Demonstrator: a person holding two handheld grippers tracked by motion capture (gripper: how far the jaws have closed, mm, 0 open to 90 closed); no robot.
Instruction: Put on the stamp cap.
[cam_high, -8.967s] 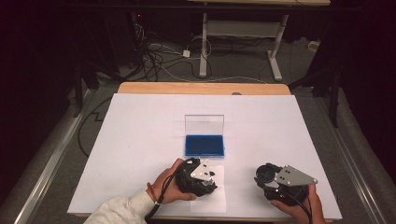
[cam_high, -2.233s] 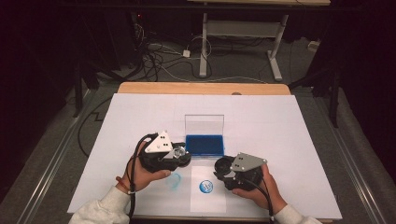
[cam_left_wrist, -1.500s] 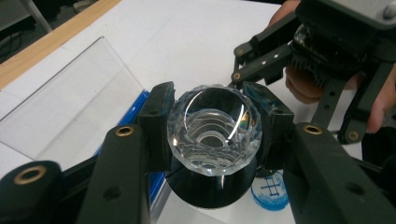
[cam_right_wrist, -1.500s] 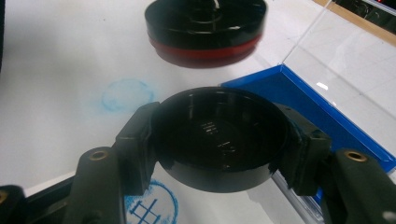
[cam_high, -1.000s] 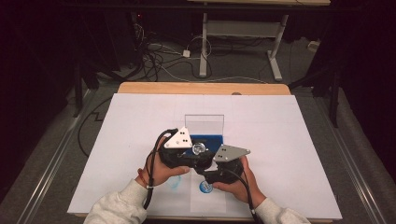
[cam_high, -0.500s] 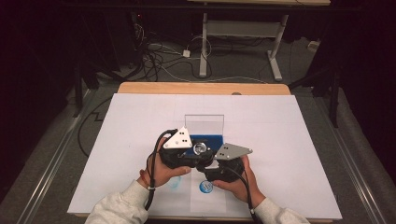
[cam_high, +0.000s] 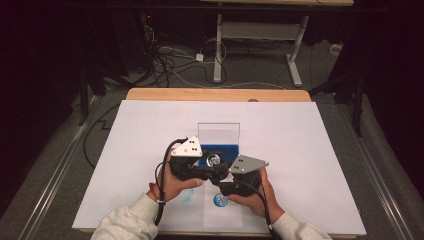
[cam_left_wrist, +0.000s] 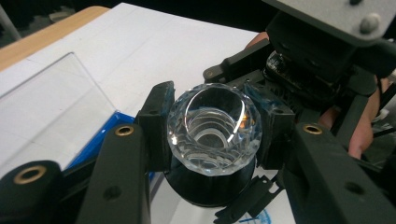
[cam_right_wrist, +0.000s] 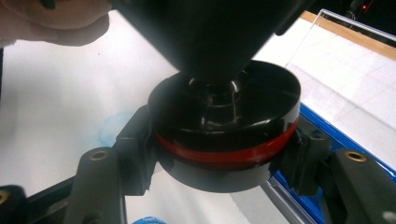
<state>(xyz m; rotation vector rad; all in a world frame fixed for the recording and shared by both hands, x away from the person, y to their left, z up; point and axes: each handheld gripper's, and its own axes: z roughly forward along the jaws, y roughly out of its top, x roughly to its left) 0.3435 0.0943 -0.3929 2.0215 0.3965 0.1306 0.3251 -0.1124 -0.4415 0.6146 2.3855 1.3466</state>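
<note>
- While both tools grip one stamp, the left tool is clamped on the stamp's clear faceted knob, one pad on each side of it.
- The right tool is clamped on the stamp's round black base, with the jaws sitting on the red band around its side.
- Key relation: the stamp's long axis runs from knob to base. The knob end faces the left tool's camera and the base lies beyond it, so the two grips stack along that one axis, left tool on top and right tool below.
- Neither hand is nearer, as both already touch the stamp. Any twist or pull would probably act along that axis.
- The stamp is held up off the counter, in front of the person, with the tools close together.
- Just behind the stamp sits the blue ink pad, its clear lid standing open.
- A round blue print lies on the paper below the right hand, and a fainter blue smudge lies under the left.
- Risk, as a judgement: the knob is smooth and could slip in the pads.
</note>
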